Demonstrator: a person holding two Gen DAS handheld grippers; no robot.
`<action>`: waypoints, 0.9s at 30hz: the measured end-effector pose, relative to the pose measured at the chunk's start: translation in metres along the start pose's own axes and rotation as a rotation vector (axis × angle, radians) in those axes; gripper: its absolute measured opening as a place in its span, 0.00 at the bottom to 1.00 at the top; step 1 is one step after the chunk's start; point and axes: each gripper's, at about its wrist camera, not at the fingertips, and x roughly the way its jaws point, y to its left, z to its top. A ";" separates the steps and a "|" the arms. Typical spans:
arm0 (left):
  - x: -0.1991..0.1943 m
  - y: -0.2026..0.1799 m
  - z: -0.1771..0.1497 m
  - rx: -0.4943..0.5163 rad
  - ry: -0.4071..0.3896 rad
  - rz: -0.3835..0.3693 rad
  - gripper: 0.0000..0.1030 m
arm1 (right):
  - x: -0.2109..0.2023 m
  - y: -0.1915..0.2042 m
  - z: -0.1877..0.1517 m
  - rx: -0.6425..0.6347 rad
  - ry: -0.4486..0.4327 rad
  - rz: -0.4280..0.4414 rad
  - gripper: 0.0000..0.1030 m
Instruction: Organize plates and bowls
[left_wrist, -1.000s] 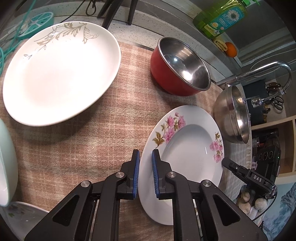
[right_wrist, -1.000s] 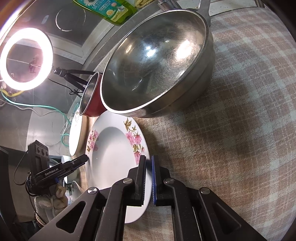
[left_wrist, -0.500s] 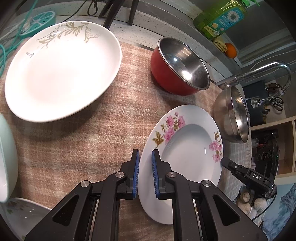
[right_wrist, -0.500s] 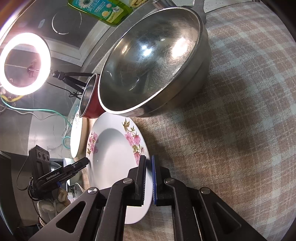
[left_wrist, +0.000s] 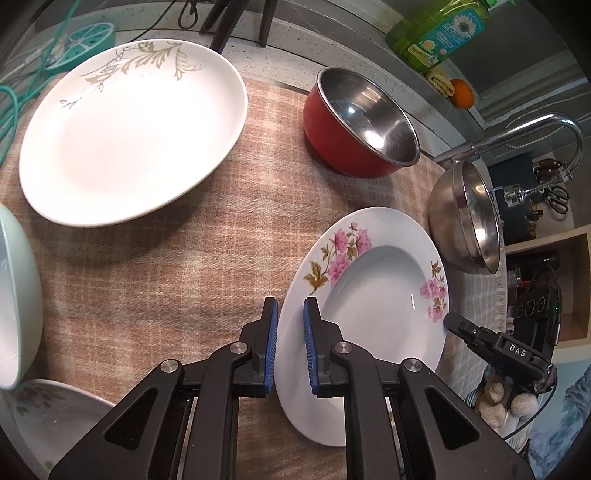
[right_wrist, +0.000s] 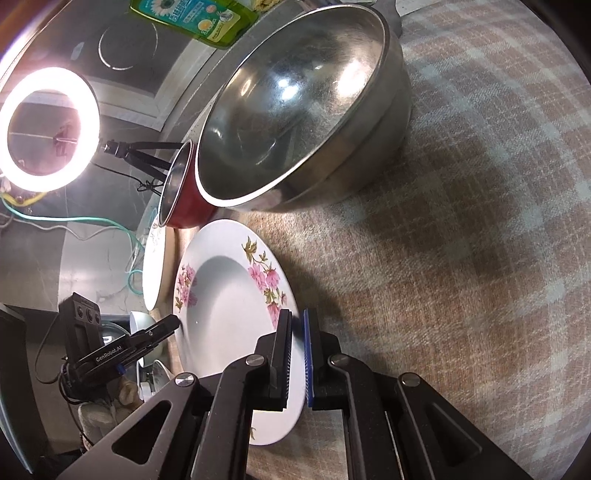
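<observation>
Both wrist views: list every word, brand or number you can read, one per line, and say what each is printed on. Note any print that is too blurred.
"DAS" – on the black right gripper, seen from the left wrist view.
"GenRobot.AI" – on the black left gripper, seen from the right wrist view.
Label of the green dish-soap bottle with a daisy picture – its print is too small and blurred to read in either view.
The pink-flowered white plate bears no text.

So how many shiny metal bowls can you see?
2. The red bowl sits at the back of the cloth; the big silver bowl stands to its right, behind the flowered plate. None seem hidden.
</observation>
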 end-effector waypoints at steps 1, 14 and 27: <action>0.000 0.000 0.000 0.002 0.004 0.001 0.12 | 0.000 0.000 -0.001 0.001 0.001 0.001 0.06; -0.005 0.000 -0.012 0.003 0.018 0.018 0.12 | -0.003 -0.001 -0.016 0.014 0.018 0.010 0.06; -0.009 0.005 -0.033 0.006 0.035 0.030 0.13 | -0.003 0.000 -0.035 0.012 0.027 0.013 0.06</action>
